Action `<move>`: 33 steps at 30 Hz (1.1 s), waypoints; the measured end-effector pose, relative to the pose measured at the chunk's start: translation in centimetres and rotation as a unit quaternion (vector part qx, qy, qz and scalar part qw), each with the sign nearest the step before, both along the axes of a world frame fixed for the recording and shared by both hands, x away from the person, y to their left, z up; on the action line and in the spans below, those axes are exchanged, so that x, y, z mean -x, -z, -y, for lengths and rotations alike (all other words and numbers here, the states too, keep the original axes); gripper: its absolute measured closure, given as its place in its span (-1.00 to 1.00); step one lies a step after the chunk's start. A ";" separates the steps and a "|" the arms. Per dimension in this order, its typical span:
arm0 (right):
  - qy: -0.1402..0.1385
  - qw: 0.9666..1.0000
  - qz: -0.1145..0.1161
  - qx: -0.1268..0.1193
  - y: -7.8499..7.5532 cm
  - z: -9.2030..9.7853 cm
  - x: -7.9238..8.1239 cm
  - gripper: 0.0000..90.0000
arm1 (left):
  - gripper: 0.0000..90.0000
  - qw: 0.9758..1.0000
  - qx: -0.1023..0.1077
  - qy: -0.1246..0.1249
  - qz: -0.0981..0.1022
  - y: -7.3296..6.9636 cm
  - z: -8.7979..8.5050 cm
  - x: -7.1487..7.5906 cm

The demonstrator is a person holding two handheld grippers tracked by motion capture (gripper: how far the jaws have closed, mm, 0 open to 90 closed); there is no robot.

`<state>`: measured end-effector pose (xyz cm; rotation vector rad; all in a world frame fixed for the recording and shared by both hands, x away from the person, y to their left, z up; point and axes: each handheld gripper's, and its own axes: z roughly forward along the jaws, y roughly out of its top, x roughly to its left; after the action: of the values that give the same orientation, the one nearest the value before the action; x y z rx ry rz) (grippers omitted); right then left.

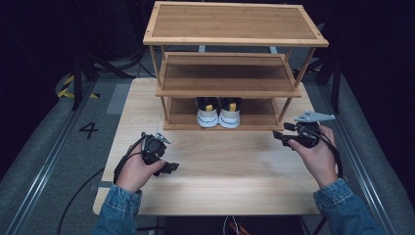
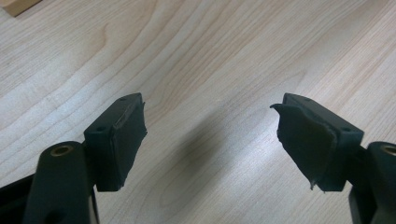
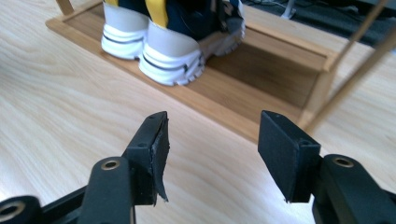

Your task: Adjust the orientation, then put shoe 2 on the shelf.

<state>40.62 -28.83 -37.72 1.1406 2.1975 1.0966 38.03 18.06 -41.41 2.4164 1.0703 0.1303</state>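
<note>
A person is sitting at a light wooden desk (image 1: pixel 220 181), holding a gripper in each hand. At the far side of the desk, a three-level wooden shoe rack (image 1: pixel 235 39) is standing, and a pair of sneakers (image 1: pixel 218 113) is sitting side by side on its lowest shelf, heels facing the person, near the middle of that shelf. The sneakers are white at the sole and heel with dark uppers and yellow heel tabs.

The left gripper (image 1: pixel 169 168) is resting low over the near left part of the desk, well apart from the rack. In the left gripper view its jaws are standing spread wide, with nothing but bare wood grain between them; the black pads (image 2: pixel 128 135) are looking worn and frayed at their edges.

The right gripper (image 1: pixel 278 135) is hovering at the right, just beside the near right corner of the rack's bottom shelf, pointing left toward the sneakers. In the right gripper view its jaws are standing apart and gripping nothing, with the edge of the bottom shelf (image 3: pixel 261 88) lying beyond them and the sneakers (image 3: pixel 163 42) sitting farther off, up and to the left. The sneakers are lying untouched by either gripper.
</note>
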 end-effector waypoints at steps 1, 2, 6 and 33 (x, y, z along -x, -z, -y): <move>0.000 1.000 -0.002 -0.001 0.1 0.4 0.1 -0.01 | -0.47 1.000 0.001 -0.005 -0.002 0.0 0.0 0.0; 0.002 1.000 -0.008 -0.005 0.2 1.1 0.4 -0.02 | -0.47 1.000 0.000 -0.005 -0.001 0.1 0.0 -0.1; -0.004 0.999 -0.039 -0.006 0.8 3.0 0.9 -0.09 | -0.47 1.000 0.004 -0.008 0.001 0.1 -0.2 -0.1; 0.009 0.992 -0.099 -0.082 7.1 11.2 1.4 -0.59 | -0.49 0.995 0.063 -0.058 0.053 1.6 -4.7 -1.8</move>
<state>39.23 -40.05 -44.83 1.3908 2.2724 1.2219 39.83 22.73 -43.00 2.2094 1.1355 0.2207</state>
